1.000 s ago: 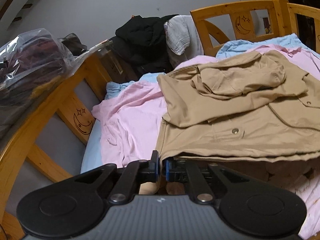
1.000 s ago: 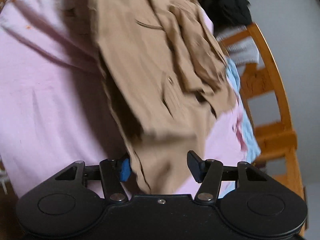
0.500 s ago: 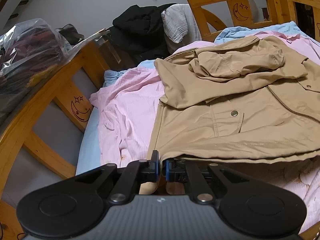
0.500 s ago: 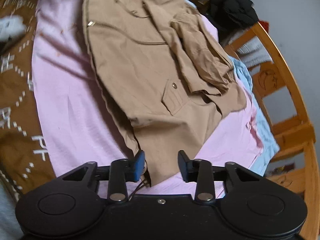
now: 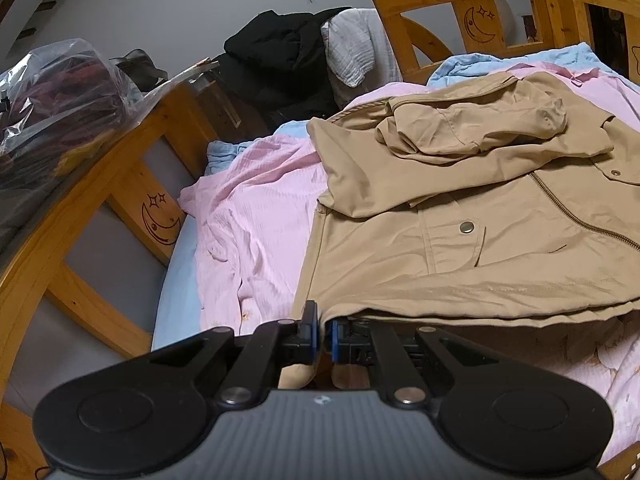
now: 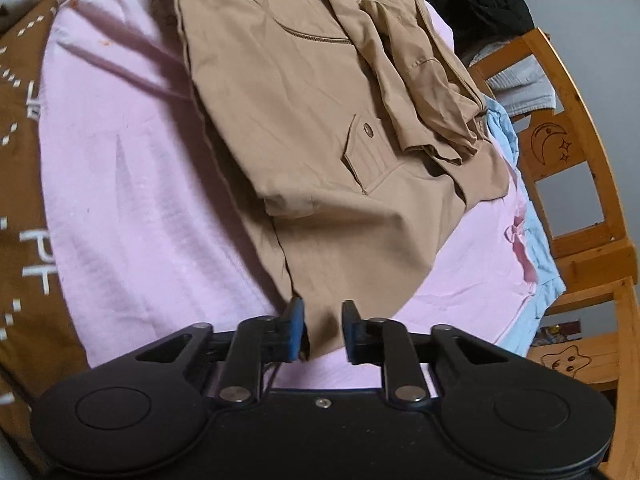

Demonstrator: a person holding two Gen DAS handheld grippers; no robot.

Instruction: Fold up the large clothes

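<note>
A tan zip jacket [image 5: 460, 248] lies spread on a pink sheet [image 5: 256, 232] on the bed, one sleeve folded across its chest. In the left wrist view my left gripper [image 5: 325, 334] is shut on the near hem corner, and the hem runs off to the right slightly lifted. In the right wrist view the same jacket [image 6: 320, 140] stretches away from my right gripper [image 6: 322, 330]. Its jaws are closing with the other hem corner between them, and a gap still shows beside the cloth.
A wooden bed rail [image 5: 120, 184] with a moon carving runs along the left, and a headboard [image 5: 460, 12] stands behind. Black and grey clothes [image 5: 280, 60] are piled in the far corner. A plastic bag [image 5: 60, 96] of clothes sits outside the rail. A brown patterned blanket [image 6: 20, 160] borders the sheet.
The right gripper's jaws have narrowed around the hem corner, and more of the jacket shows in its view. The jacket lies flatter. The left gripper kept its grip.
</note>
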